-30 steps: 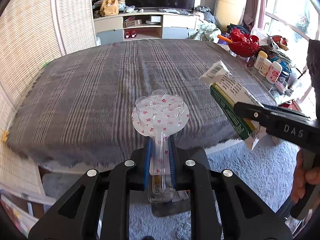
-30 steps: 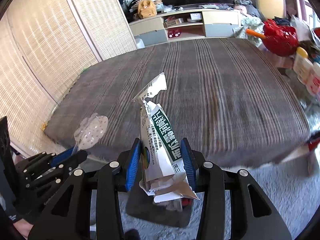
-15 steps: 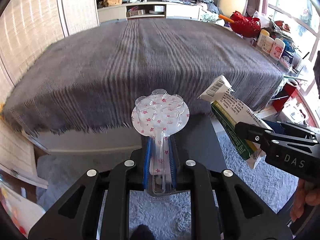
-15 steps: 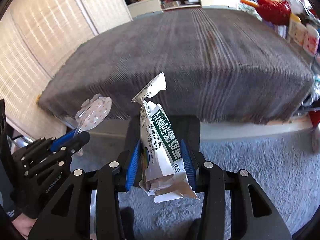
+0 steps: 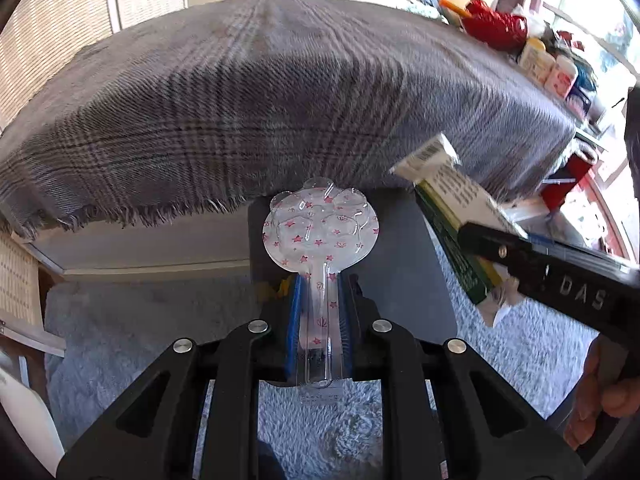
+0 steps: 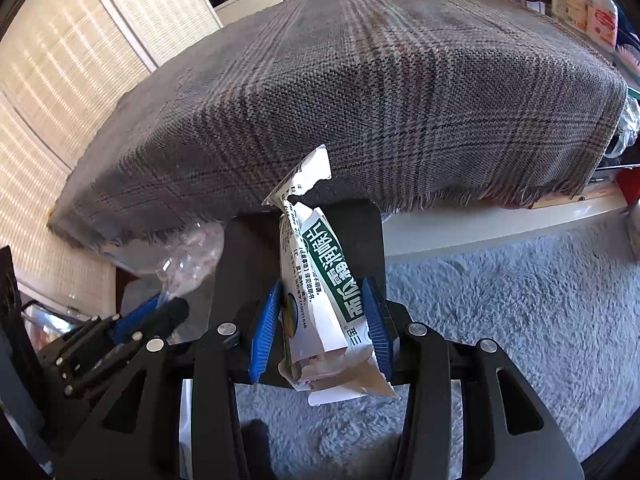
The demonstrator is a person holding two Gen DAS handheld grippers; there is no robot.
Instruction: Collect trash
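Note:
My left gripper [image 5: 320,300] is shut on the stem of a clear plastic blister shell [image 5: 320,224] printed with pink stars. It holds the shell over a dark bin [image 5: 400,264] on the floor. My right gripper [image 6: 320,312] is shut on a torn white and green paper packet [image 6: 320,272], held over the same dark bin [image 6: 248,256]. The packet [image 5: 452,208] and right gripper show at the right of the left wrist view. The left gripper [image 6: 160,312] with the shell [image 6: 188,256] shows at the left of the right wrist view.
A bed with a grey plaid blanket [image 5: 280,100] fills the space ahead, its fringed edge just beyond the bin. A pale shaggy rug [image 6: 500,300] covers the floor. Bottles and red items [image 5: 540,60] crowd the right side. Wicker panels [image 6: 60,60] stand at the left.
Both grippers have dropped and pulled back from above the bed to over the dark bin at its foot. Both keep their hold on their items.

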